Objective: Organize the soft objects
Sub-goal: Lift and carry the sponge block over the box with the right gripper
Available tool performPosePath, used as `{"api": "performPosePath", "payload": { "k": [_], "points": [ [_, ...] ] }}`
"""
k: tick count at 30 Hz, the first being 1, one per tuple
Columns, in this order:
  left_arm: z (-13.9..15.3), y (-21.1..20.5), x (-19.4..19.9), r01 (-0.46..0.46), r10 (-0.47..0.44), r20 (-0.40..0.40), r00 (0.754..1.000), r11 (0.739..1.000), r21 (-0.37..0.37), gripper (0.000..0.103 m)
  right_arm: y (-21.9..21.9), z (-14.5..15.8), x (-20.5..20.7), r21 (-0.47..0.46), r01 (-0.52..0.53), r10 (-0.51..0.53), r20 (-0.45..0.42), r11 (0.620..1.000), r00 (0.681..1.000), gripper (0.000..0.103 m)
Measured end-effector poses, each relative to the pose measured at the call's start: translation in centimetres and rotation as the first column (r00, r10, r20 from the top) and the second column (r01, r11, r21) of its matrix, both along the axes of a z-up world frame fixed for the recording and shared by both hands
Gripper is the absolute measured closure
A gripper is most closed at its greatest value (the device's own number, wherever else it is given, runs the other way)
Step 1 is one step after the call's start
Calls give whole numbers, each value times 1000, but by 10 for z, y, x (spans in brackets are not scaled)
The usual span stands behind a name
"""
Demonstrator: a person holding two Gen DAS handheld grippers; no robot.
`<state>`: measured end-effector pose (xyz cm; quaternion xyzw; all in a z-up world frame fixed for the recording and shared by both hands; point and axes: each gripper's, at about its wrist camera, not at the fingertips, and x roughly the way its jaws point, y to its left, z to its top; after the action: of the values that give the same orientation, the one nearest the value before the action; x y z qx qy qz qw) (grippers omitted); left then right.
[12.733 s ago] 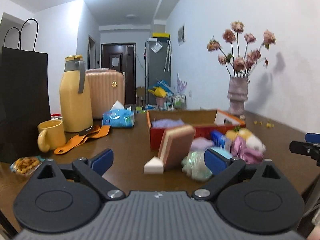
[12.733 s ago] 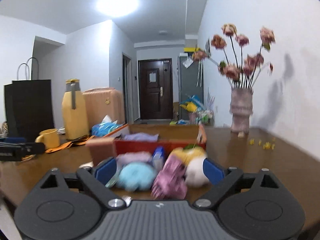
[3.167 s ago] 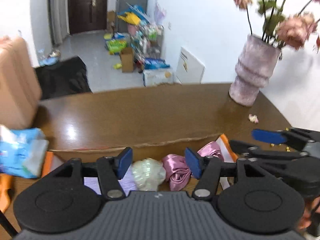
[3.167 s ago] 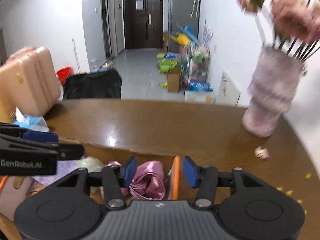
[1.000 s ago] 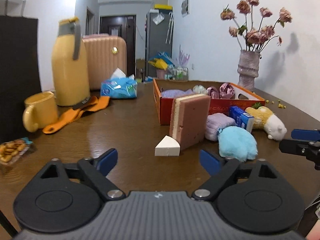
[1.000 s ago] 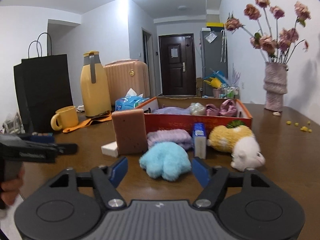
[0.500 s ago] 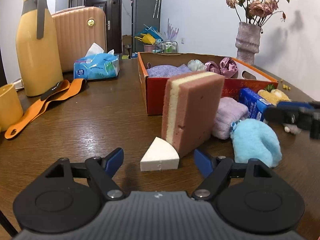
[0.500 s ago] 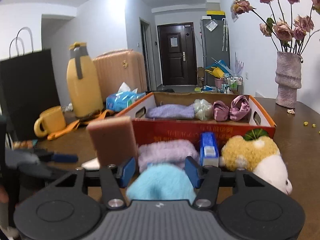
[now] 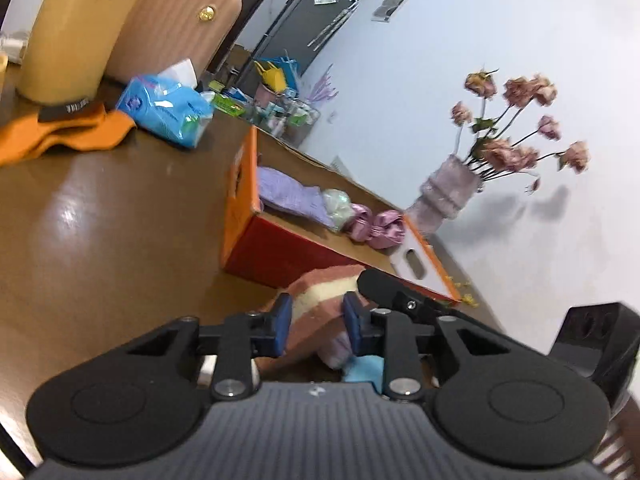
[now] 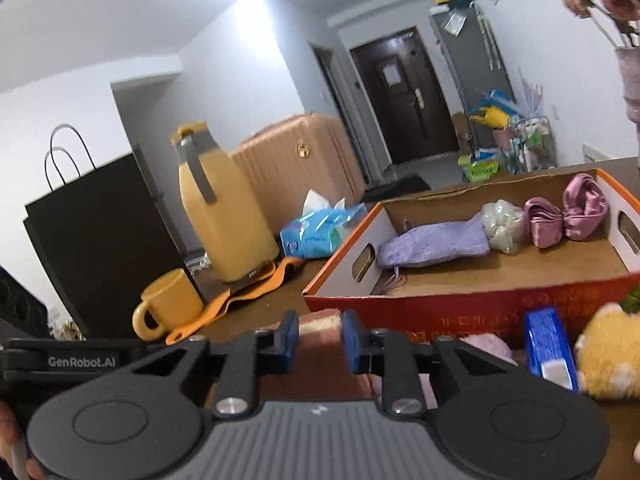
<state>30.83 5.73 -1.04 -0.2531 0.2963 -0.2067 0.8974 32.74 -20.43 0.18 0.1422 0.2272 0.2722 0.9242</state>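
The pink-and-cream sponge (image 9: 320, 300) is grasped by both grippers at once. In the left wrist view the jaws of the left gripper (image 9: 316, 322) are clenched on its upper edge, the cream layer showing between the blue pads. In the right wrist view the jaws of the right gripper (image 10: 320, 338) are closed on the same block from the other side.

The sponge is held just in front of the near wall of the orange box (image 10: 472, 312), which stands on the brown bench (image 9: 100, 216). Inside the box a lilac cloth (image 10: 436, 246), a pale mesh ball (image 10: 502, 226) and pink satin pieces (image 10: 564, 216) are lined along the far wall; the near strip of the box floor is bare. A blue pack (image 10: 550, 348) and a yellow plush toy (image 10: 608, 356) lie outside, against the near wall.

The step in hand is judged to be the carrying of the sponge into the box. It is best done if the block is raised above the near wall before it is moved forward, so that the cardboard is not pushed. The bare near strip should be aimed at. The squeeze should be kept light, since foam springs back, and both pairs of jaws should be released together.
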Motion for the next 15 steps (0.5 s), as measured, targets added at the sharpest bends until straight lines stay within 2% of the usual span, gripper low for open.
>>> {"api": "performPosePath", "payload": {
  "k": [3,5,9,12,14,15],
  "points": [
    [-1,-4,-19,14,-14,6,1000,1000,8,78,-9,-2,-26,7,-8,8,-24,1000,1000,82],
    [-3,-9,-37,28,-28,-2,1000,999,21,78,-10,-6,-51,-28,-11,11,-32,1000,999,82],
    [-15,-19,-82,71,-71,5,997,996,59,73,-19,-18,-100,-23,-12,10,-54,1000,998,81],
    [-23,-27,-111,119,-120,6,993,990,69,59,-27,-32,-131,-26,-16,14,-68,1000,998,79],
    [-27,-32,-124,190,-190,-1,982,980,65,49,-37,-43,-143,-35,32,-35,-100,999,994,78],
    [-27,-32,-129,221,-221,6,975,973,69,47,-41,-47,-147,-52,63,-68,-112,997,991,78]
  ]
}}
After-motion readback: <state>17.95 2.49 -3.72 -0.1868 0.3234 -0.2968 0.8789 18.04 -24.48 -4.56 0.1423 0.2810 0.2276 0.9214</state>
